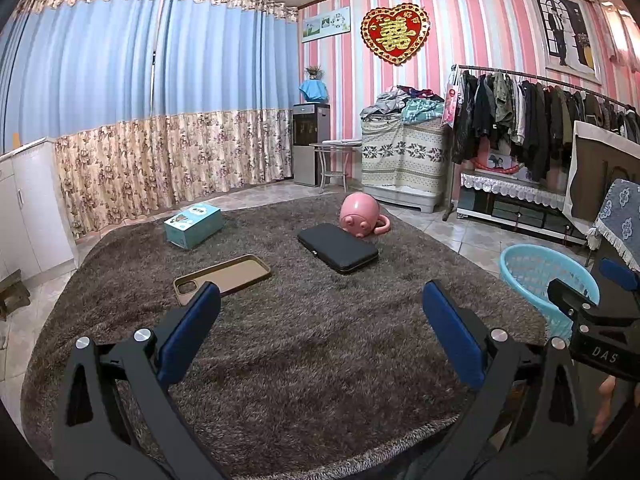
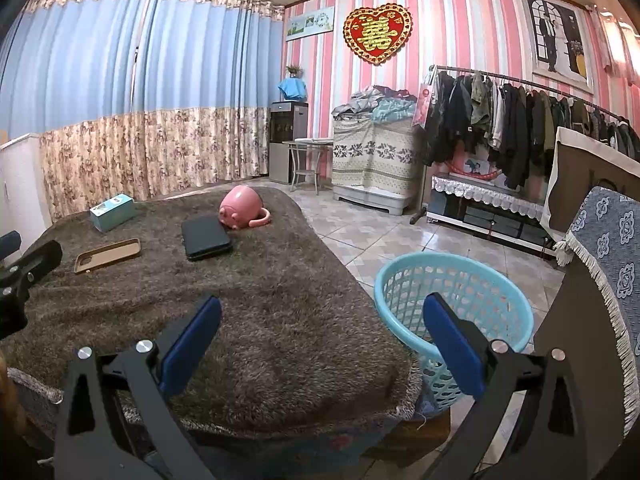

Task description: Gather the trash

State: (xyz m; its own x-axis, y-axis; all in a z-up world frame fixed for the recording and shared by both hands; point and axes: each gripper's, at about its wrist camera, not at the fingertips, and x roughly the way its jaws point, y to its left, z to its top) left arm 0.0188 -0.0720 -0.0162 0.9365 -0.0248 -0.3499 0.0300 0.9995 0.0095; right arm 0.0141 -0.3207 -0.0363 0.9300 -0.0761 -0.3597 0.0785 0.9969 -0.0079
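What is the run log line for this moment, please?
left gripper: open, empty | right gripper: open, empty | basket: beside rug

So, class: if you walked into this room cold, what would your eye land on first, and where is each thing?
Probably the red heart decoration high on the pink striped wall, then the pink pig-shaped mug tipped over at the far end of the brown shaggy rug. The light blue basket stands on the tiled floor by the rug's right edge, and both grippers, left gripper and right gripper, hang open and empty.
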